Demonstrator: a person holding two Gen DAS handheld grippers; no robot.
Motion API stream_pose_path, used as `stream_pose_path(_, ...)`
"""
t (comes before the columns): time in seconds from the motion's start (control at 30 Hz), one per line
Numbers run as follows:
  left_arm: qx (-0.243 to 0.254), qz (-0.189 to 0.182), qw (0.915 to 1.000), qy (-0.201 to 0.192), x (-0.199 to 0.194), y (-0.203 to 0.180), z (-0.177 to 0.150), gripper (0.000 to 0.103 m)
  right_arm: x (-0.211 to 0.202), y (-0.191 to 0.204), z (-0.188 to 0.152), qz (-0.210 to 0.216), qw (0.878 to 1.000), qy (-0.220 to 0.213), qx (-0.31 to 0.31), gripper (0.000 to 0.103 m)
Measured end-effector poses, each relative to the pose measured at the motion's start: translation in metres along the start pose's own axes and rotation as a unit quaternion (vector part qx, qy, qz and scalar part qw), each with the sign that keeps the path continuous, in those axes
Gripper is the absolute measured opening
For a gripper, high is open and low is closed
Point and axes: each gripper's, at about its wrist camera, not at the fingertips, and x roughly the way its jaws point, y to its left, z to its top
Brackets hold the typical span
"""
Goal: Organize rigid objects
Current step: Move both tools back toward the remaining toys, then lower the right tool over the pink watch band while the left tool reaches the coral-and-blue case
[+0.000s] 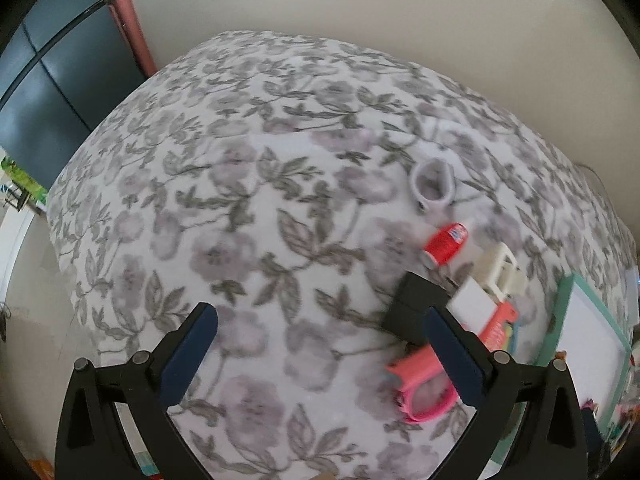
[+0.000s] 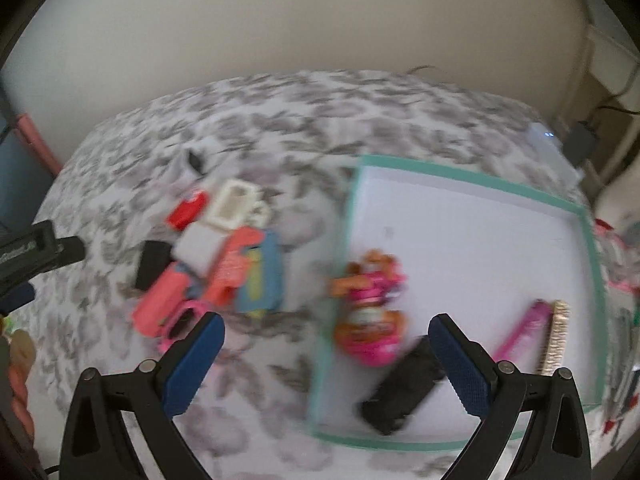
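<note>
Left gripper wide open, empty, over bare floral blanket. Right gripper also spread wide, nothing held, straddling the teal-rimmed box edge. In box: black block, pink toy, comb. Remaining pile left of box; red spool at the pile's far end.

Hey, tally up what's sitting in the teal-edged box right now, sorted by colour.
Black: 1, black block
Pink: 1, pink stick
Pink and orange: 1, toy
Gold: 1, glittery strip
Total in the box: 4
</note>
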Motion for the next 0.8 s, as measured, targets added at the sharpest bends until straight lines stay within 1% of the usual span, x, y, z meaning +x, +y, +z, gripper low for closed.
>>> stream_pose_path(0.13, -0.009, 0.008, 0.9999, 0.005, 0.006, 0.013, 0.003, 0.103, 0.008, 0.027, 0.000, 0.012, 1.000, 0.007, -0.026, 0.103)
stream_pose_path(0.23, 0.007, 0.021, 0.9996, 0.014, 0.017, 0.013, 0.002, 0.103, 0.017, 0.044, -0.004, 0.023, 0.999, 0.021, -0.036, 0.103)
stream_pose_path(0.3, 0.020, 0.027, 0.9989, 0.032, 0.029, 0.010, -0.001, 0.103, 0.025, 0.054, -0.006, 0.027, 0.998, 0.033, -0.044, 0.103)
stream_pose_path(0.37, 0.022, 0.021, 0.9981, 0.053, 0.040, 0.009, -0.004, 0.103, 0.032, 0.062, -0.009, 0.028, 0.997, 0.043, -0.050, 0.103)
stream_pose_path(0.5, 0.023, 0.027, 0.9967, 0.073, 0.054, 0.009, -0.007, 0.103, 0.044, 0.074, -0.016, 0.028, 0.996, 0.060, -0.068, 0.103)
stream_pose_path(0.6, 0.011, 0.029, 0.9958, 0.087, 0.061, 0.014, -0.008, 0.103, 0.053, 0.080, -0.020, 0.029, 0.994, 0.071, -0.073, 0.103)
stream_pose_path(0.8, -0.013, 0.034, 0.9957, 0.085, 0.060, 0.030, -0.005, 0.103, 0.068, 0.089, -0.023, 0.039, 0.993, 0.088, -0.068, 0.103)
